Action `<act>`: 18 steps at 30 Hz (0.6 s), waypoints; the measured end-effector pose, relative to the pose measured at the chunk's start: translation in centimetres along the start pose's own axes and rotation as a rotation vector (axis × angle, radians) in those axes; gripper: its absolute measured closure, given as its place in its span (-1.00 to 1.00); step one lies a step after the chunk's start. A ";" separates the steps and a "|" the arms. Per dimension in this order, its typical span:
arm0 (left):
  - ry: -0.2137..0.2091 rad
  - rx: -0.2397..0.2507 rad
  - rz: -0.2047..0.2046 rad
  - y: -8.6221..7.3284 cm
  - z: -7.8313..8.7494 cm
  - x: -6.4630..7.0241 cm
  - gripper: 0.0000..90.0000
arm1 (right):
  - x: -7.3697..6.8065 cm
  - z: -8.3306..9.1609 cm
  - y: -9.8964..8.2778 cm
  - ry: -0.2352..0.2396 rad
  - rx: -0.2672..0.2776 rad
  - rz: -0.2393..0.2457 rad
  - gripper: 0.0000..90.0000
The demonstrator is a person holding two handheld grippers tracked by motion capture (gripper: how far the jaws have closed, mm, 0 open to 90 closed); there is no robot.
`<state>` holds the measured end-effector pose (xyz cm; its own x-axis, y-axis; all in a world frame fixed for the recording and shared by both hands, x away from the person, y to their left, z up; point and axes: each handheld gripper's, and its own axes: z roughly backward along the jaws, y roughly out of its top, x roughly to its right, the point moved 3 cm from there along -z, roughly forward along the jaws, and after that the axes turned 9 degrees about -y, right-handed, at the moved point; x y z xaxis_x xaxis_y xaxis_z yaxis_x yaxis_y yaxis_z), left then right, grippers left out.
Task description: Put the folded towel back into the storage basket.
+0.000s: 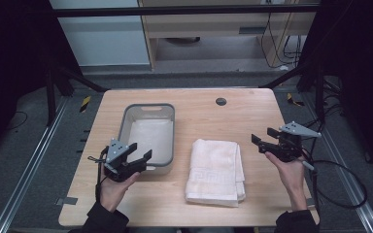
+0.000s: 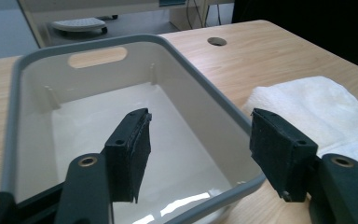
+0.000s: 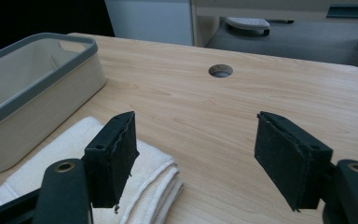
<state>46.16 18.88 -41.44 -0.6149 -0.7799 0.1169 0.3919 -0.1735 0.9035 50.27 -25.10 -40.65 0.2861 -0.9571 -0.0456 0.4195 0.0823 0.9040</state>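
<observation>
A folded white towel [image 1: 215, 171] lies on the wooden table [image 1: 252, 111], near its front middle. To its left stands a pale bin with a grey rim [image 1: 148, 106], nothing visible inside. My left gripper [image 1: 142, 150] hovers at the bin's near right corner, open, with nothing between its pads. In the left gripper view the open gripper [image 2: 200, 140] straddles the bin's rim [image 2: 200, 84], with the towel [image 2: 317, 107] to the right. My right gripper [image 1: 262, 136] is held open above the table to the right of the towel. In the right gripper view the gripper [image 3: 196, 144] frames bare wood, with the towel [image 3: 74, 154] at lower left.
A round cable hole [image 1: 220, 101] sits near the table's far edge. The bin [image 3: 37, 88] stands left of the towel in the right gripper view. Black frame legs and cables flank the table on both sides. A cable trails from the right gripper over the table's right edge.
</observation>
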 end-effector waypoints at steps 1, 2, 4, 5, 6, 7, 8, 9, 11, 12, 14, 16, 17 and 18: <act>-0.008 -0.004 -0.004 0.0 -0.2 0.4 -0.17 | -0.1 -0.1 0.0 0.003 -0.004 -0.002 -0.35; -0.013 -0.003 -0.005 0.0 -0.4 0.6 -0.17 | -0.1 -0.2 0.0 0.007 -0.006 -0.002 -0.36; -0.029 -0.012 -0.014 0.0 -0.7 1.2 -0.17 | -0.3 -0.3 -0.1 0.013 -0.010 -0.001 -0.37; -0.036 -0.012 -0.017 0.0 -1.0 1.6 -0.17 | -0.5 -0.5 -0.1 0.020 -0.013 0.007 -0.39; -0.043 -0.014 -0.020 0.0 -1.2 1.9 -0.17 | -0.5 -0.5 -0.1 0.020 -0.013 0.007 -0.39; -0.055 -0.020 -0.028 0.0 -1.6 2.5 -0.18 | -0.8 -0.7 -0.1 0.034 -0.012 0.007 -0.42; -0.055 -0.020 -0.028 0.0 -1.6 2.5 -0.18 | -0.8 -0.7 -0.1 0.034 -0.012 0.007 -0.42; -0.063 -0.026 -0.034 0.0 -1.9 2.9 -0.18 | -0.9 -0.7 -0.1 0.038 -0.013 0.011 -0.43; -0.077 -0.032 -0.038 -0.1 -2.3 3.5 -0.18 | -1.2 -0.9 -0.2 0.049 -0.012 0.016 -0.45; -0.081 -0.035 -0.039 -0.1 -2.5 3.7 -0.18 | -1.4 -1.0 -0.2 0.055 -0.013 0.018 -0.47; -0.092 -0.042 -0.047 -0.2 -2.9 4.3 -0.18 | -1.6 -1.2 -0.4 0.064 -0.014 0.019 -0.49; -0.102 -0.049 -0.052 -0.4 -3.2 4.8 -0.19 | -1.9 -1.6 -0.6 0.065 -0.028 0.035 -0.52; -0.113 -0.061 -0.056 -0.6 -3.5 5.3 -0.19 | -2.0 -1.7 -0.7 0.067 -0.030 0.036 -0.52; -0.118 -0.066 -0.058 -0.7 -3.6 5.5 -0.19 | -2.1 -1.8 -0.8 0.070 -0.035 0.037 -0.52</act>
<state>44.99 12.52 -42.94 -0.7125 -0.6920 0.1164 0.3950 -0.2585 0.8816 50.86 -22.68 -42.08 0.3612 -0.9315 -0.0432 0.4366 0.1280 0.8905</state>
